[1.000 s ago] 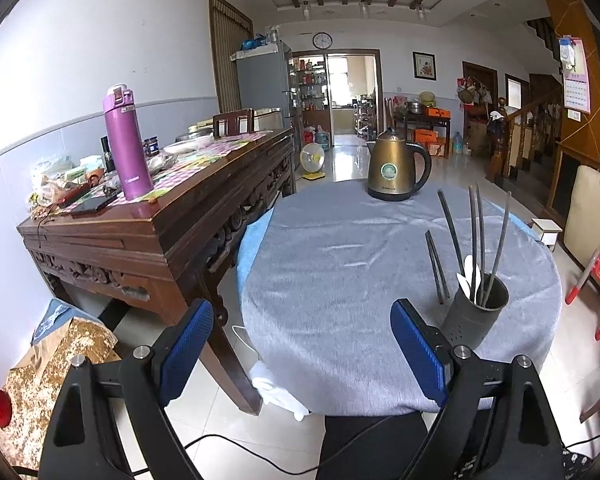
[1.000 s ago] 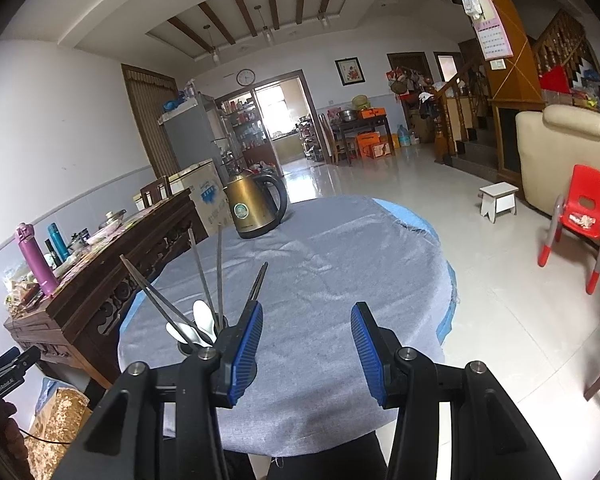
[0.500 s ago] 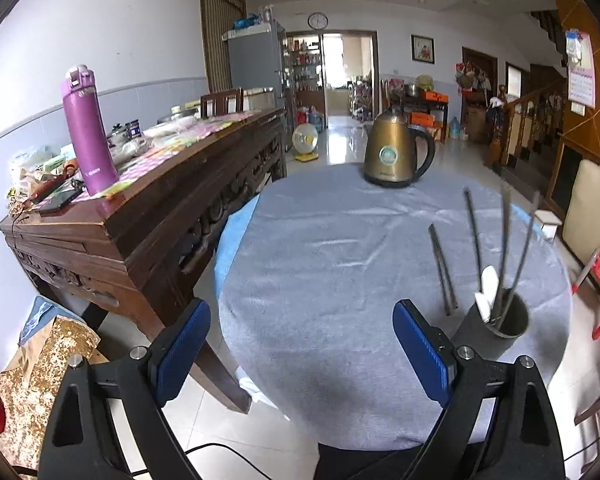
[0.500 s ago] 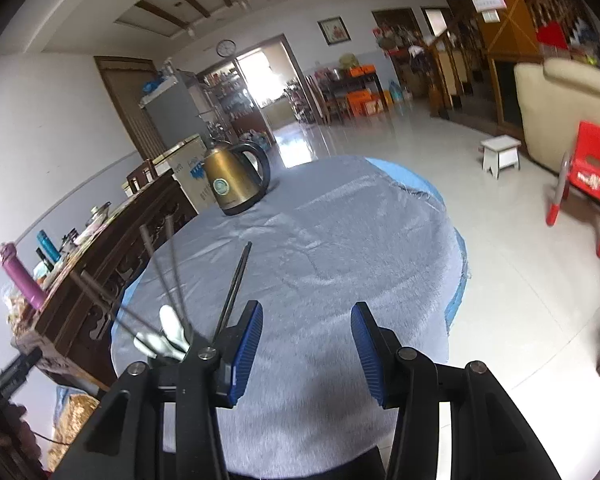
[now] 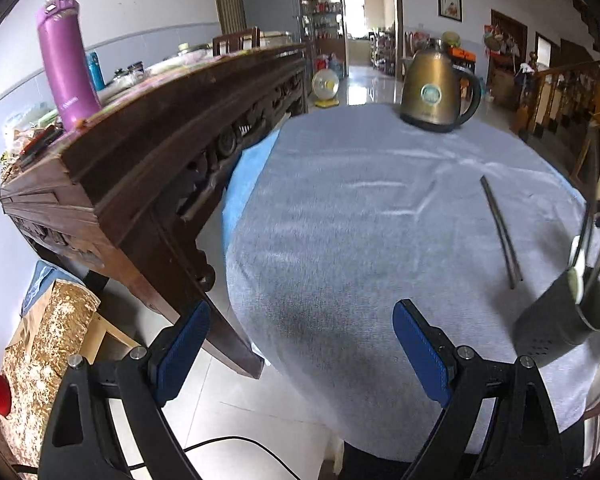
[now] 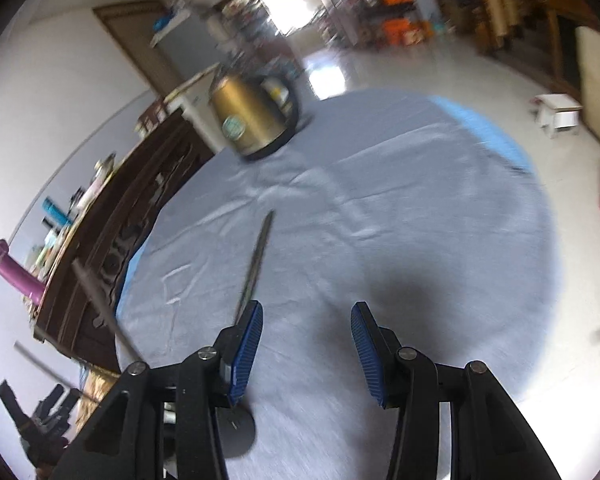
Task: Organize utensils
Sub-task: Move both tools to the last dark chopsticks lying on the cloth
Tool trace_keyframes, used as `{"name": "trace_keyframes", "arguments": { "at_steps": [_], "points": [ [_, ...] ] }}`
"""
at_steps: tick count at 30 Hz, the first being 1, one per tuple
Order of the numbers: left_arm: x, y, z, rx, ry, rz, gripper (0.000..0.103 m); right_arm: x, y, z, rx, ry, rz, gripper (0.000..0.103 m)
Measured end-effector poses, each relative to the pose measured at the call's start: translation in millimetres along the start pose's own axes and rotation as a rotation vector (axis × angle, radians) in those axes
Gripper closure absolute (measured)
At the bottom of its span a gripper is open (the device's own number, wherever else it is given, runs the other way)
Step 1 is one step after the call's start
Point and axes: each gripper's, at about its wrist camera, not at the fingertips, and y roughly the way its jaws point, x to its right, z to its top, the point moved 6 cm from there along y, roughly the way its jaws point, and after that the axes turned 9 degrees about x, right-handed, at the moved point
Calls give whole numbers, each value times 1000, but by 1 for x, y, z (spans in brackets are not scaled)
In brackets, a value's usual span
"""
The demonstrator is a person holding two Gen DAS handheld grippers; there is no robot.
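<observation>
A pair of dark chopsticks [image 5: 500, 232] lies loose on the grey-clothed round table [image 5: 360, 220], to the right of centre. A dark utensil holder [image 5: 560, 320] stands at the table's right edge with a white spoon [image 5: 576, 280] and several sticks in it. My left gripper [image 5: 300, 352] hangs open over the table's near left edge, nothing between its blue pads. In the blurred right wrist view the chopsticks [image 6: 256, 264] lie just ahead of the left pad. My right gripper [image 6: 306, 352] is open and empty above the cloth. The holder [image 6: 236, 428] shows partly under it.
A gold kettle [image 5: 436, 88] stands at the table's far side. A dark carved sideboard [image 5: 152, 152] runs along the left, close to the table, with a purple flask [image 5: 68, 64] on it. A white stool [image 6: 556, 114] stands on the tiled floor at right.
Both grippers have moved forward and dipped toward the table. The holder has slid to the right edge of the left view and under the right gripper. Jaws unchanged.
</observation>
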Motion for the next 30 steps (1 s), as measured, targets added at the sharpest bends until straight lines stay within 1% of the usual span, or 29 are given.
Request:
{"name": "trace_keyframes", "arguments": {
  "at_steps": [2,4,6,7,11,15,17,20,22,25,27,28,30],
  "points": [
    [1,10,-1,-16,3,1,10,-6,34,8,-58,-3,30,54],
    [3,20,0,-30,4,-2,10,-9,68,15,-108,-2,43,59],
    [3,29,1,-40,5,3,10,-12,105,22,-162,-3,53,60],
    [3,33,2,-45,5,5,10,-13,118,26,-177,-6,48,65],
    [4,51,2,-76,-6,8,10,-19,164,39,-213,-8,46,65],
    [7,65,7,-88,-4,6,10,-27,192,46,-218,-27,44,67],
    [11,70,11,-86,-2,1,10,-32,203,48,-218,-40,40,72],
    [16,77,18,-81,0,-11,10,-38,213,48,-212,-73,24,73],
    [21,79,21,-76,6,-20,10,-41,219,48,-208,-97,2,78],
    [27,80,24,-69,18,-29,10,-45,228,45,-213,-144,-31,79],
    [30,80,25,-66,21,-34,10,-45,233,40,-221,-177,-69,84],
    [30,81,26,-66,22,-36,10,-46,233,40,-208,-196,-76,86],
    [31,82,25,-68,23,-35,10,-47,233,40,-211,-220,-84,87]
  ]
}}
